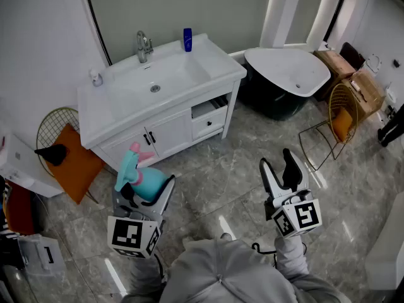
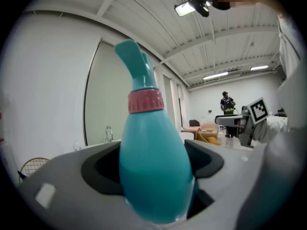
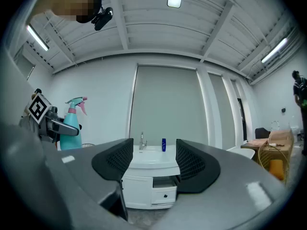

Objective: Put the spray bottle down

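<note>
While upright, spray bottle (image 2: 153,166) between jaws of left gripper (image 1: 146,191)

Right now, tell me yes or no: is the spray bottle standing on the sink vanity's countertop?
No, the teal spray bottle is clamped between the jaws of the left gripper, not set down anywhere.

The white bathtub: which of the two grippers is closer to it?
Right. The open right gripper is across the floor from the bathtub; the left gripper, holding the spray bottle, is farther off, before the sink cabinet.
</note>
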A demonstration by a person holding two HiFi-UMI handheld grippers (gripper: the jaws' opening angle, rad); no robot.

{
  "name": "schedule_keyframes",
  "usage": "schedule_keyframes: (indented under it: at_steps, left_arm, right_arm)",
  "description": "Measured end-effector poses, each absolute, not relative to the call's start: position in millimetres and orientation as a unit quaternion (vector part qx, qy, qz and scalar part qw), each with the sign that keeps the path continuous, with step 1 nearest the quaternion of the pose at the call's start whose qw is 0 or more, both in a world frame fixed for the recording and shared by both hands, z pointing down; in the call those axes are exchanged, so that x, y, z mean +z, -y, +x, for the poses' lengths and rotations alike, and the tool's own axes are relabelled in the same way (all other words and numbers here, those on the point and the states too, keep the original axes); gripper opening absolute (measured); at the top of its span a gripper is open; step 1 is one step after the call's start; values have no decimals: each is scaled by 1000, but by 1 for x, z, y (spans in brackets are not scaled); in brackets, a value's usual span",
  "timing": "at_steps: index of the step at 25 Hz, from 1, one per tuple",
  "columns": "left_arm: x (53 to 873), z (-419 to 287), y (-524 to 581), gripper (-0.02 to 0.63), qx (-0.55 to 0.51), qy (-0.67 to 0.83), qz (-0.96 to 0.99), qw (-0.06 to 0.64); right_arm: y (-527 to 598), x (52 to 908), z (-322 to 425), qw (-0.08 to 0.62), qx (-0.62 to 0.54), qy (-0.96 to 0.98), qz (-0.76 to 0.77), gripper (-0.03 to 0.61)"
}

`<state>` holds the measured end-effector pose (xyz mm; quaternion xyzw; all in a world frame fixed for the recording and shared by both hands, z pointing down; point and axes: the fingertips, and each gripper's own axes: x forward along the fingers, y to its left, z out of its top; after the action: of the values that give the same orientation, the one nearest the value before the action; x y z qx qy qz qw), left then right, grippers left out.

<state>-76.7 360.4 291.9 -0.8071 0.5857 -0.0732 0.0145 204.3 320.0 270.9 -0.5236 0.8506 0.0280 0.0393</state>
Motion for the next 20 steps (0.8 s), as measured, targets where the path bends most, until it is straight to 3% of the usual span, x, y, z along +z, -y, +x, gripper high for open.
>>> schedule_keyframes:
  at_steps: [20]
  left_arm:
    - [294, -85, -359, 422, -76, -583, -809, 13]
  right_arm:
    - [-319, 273, 194, 40, 20, -850, -525, 262]
